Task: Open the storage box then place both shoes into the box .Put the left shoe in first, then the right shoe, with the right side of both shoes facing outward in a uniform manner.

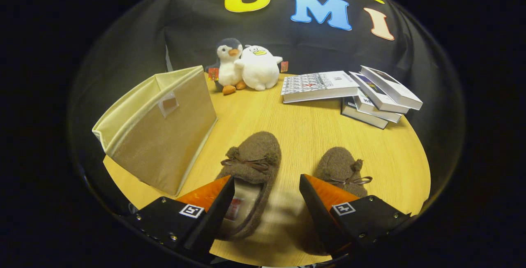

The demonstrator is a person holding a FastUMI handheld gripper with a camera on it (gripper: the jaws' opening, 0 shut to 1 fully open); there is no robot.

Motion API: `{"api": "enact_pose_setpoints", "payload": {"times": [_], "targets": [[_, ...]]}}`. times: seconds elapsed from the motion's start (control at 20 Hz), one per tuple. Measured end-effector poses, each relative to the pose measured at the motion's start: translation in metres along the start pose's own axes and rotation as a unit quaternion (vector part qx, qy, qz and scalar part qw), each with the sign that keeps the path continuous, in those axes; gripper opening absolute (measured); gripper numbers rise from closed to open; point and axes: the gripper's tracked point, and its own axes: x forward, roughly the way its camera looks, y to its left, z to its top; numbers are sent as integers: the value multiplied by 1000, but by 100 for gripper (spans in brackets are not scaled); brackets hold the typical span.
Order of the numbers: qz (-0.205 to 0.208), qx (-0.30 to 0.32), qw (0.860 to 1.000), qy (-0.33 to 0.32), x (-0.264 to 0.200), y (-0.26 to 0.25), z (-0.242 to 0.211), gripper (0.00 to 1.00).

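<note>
**Fingers spread over the slippers, box lying open at the left**

Nearest of all, the gripper [267,185] hangs over the near edge of the table with its two fingers spread wide and gripping nothing. Between them lies the left shoe [250,169], a brown fuzzy slipper with a small bow, toe pointing away; its heel opening sits just beside the left finger, which covers part of the rim. Right of it, the right shoe [341,167] lies alongside, a gap of bare wood between the two, its heel half hidden behind the right finger.

Left of the slippers sits the storage box [160,136], a beige fabric bin tipped on its side so the open mouth faces left and away; a small label window shows on the upper face. Its near corner lies close to the left finger.

Far across the table, a plush penguin [228,64] and a white plush bird [259,67] lean together, touching. To the far right, a stack of books [353,91] is fanned out unevenly.

Everything rests on a round table [304,136] of light wood grain, with black cloth hanging behind it.
</note>
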Motion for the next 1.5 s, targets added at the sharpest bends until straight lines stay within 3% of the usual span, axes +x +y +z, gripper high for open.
{"api": "enact_pose_setpoints", "payload": {"times": [0.1,0.25,0.35,0.4,0.5,0.55,0.6,0.65,0.75,1.05,1.5], "targets": [[-4,-2,1000,13,7,-1,-8,97],[-13,-4,999,29,20,-2,-13,90],[-11,6,999,44,26,2,-18,80],[-22,11,999,46,30,-3,-17,80],[-19,26,998,53,33,2,-18,41],[-17,26,998,61,35,5,-20,35],[-11,25,998,63,36,8,-22,35],[-35,43,997,51,24,0,-10,35],[-34,65,995,64,40,-1,-18,5],[-17,161,985,65,24,4,3,0],[-5,203,979,26,-18,22,69,0]]}}
